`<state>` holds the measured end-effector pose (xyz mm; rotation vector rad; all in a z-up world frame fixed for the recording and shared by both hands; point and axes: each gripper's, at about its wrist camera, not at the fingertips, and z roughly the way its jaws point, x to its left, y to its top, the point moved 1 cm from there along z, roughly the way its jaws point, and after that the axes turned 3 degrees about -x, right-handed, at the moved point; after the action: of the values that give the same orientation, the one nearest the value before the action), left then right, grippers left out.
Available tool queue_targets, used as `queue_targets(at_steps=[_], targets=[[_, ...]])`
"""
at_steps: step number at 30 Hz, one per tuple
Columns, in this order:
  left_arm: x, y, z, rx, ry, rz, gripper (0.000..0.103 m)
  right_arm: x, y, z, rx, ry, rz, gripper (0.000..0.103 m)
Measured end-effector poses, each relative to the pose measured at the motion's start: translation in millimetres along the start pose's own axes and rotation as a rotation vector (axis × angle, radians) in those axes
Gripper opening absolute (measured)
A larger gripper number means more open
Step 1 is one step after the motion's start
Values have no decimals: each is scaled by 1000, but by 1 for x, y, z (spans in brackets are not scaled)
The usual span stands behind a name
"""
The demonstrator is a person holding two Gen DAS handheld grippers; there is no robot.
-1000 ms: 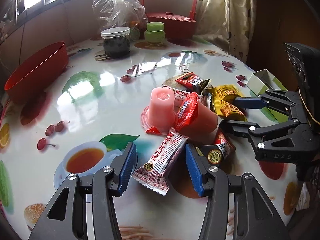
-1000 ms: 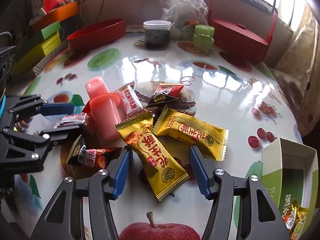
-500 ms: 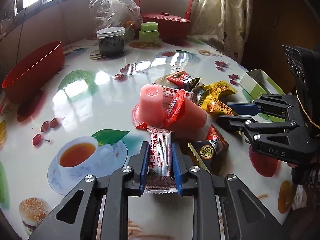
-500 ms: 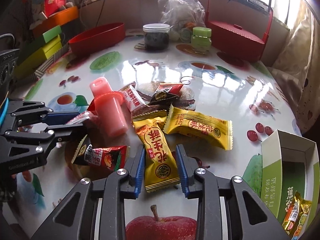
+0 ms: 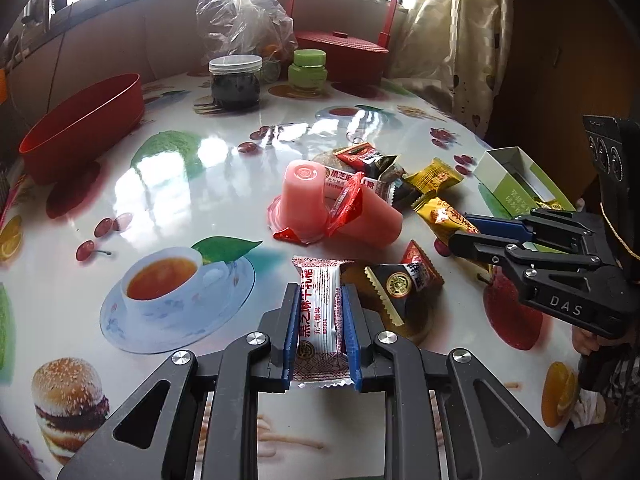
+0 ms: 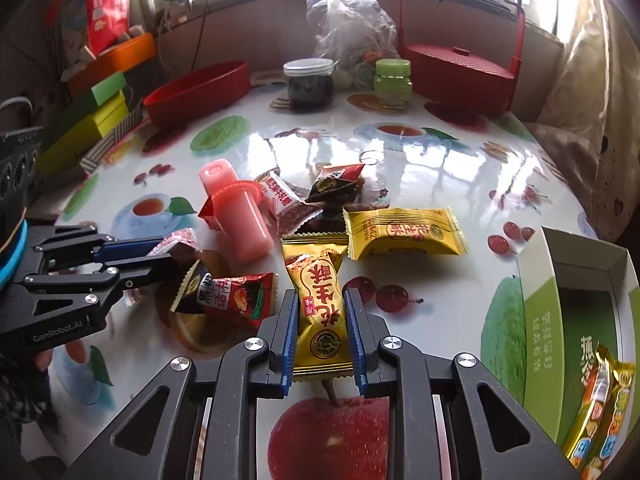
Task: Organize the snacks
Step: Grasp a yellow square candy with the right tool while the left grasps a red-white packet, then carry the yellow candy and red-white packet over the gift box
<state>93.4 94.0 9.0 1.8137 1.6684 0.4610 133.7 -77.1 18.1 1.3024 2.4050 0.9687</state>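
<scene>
1. The left gripper (image 5: pixel 321 330) was a black plastic two-finger tool with cut-out triangular link arms and round silver screws at its joints.
2. Its fingers carried ribbed blue pads (image 5: pixel 291 332).
3. Seen from the right wrist, its side bore the white lettering "GenRobot.AI", with a blue band behind it.
4. The right gripper (image 6: pixel 321 330) had the same black linkage, silver screws and ribbed blue pads (image 6: pixel 353 336).
5. Seen from the left wrist, its side read "DAS" in pale letters, with a black box showing three round dials and a thin yellowish cord behind.
6. A dark checked sleeve (image 6: pixel 18 390) showed beneath the left gripper.
</scene>
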Motion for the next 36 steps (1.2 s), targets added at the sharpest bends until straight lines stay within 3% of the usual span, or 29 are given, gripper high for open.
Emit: queue_targets(at_steps=[8, 36], targets=[[-13, 3, -18, -34, -17, -7, 21, -2, -7, -19, -30, 38, 55, 22], [-113, 33, -23, -81, -131, 119, 21, -52, -30, -104, -169, -111, 181, 22]])
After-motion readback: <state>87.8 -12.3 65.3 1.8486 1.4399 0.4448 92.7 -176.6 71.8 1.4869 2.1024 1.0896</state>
